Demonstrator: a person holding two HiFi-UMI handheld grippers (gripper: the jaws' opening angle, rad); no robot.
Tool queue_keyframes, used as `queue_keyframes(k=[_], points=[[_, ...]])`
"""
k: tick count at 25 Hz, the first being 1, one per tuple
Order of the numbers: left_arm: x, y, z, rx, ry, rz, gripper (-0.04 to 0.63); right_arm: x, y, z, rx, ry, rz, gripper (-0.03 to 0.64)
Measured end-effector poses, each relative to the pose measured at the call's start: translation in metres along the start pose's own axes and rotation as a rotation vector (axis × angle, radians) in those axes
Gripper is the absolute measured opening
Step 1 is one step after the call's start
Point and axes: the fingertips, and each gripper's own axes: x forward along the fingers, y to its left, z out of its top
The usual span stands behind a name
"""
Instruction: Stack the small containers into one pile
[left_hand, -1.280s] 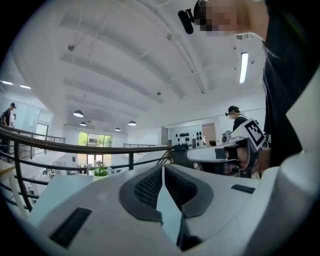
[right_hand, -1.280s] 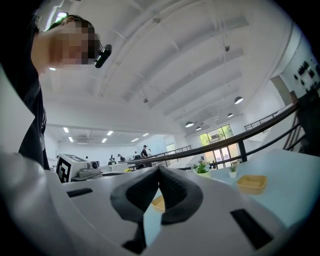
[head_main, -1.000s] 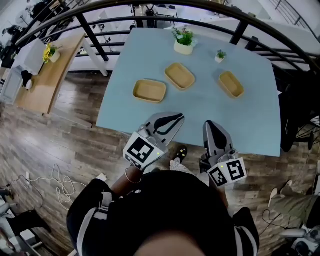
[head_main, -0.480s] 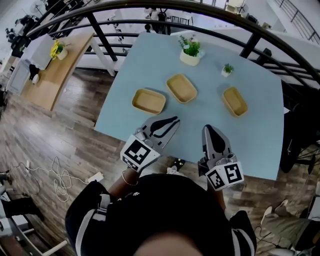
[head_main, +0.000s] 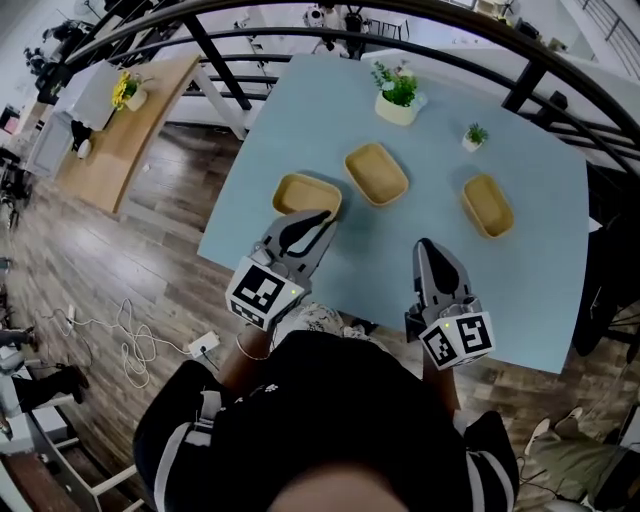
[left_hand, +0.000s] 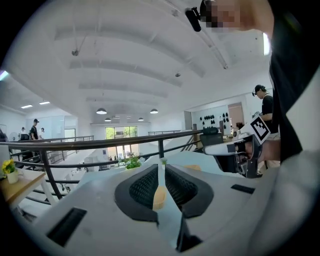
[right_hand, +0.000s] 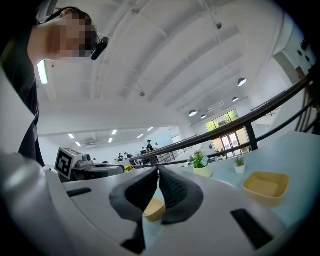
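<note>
Holding both pairs of jaws closed on nothing, we have the left gripper (head_main: 322, 215) at the left container's (head_main: 300, 190) near rim and the right gripper (head_main: 425, 245) over bare table (head_main: 375, 255). The middle container (head_main: 376, 173) and right container (head_main: 488, 205) lie apart. Two potted plants (head_main: 398, 95) line the far edge.

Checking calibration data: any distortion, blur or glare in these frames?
Head view: strong fisheye, the railing bows; the table is evenly lit and sharp. Left gripper view: dark round vignette, jaws soft up close. Right gripper view: same vignette, tray fairly sharp, no harsh glare.
</note>
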Motion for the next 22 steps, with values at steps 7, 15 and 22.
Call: queue_keyframes(k=[7,15,22], points=[[-0.001,0.055,-0.010,-0.008,0.018,0.053,0.026,0.025,-0.001,-0.006,-0.008,0.032,-0.030,0.025],[0.042,0.098,-0.019,-0.028,0.063,0.015,0.037,0.051,-0.027,-0.021,0.081,0.081,-0.106,0.036],[0.080,0.132,-0.049,-0.043,0.153,-0.059,0.119,0.087,-0.047,-0.043,0.118,0.138,-0.166,0.050]])
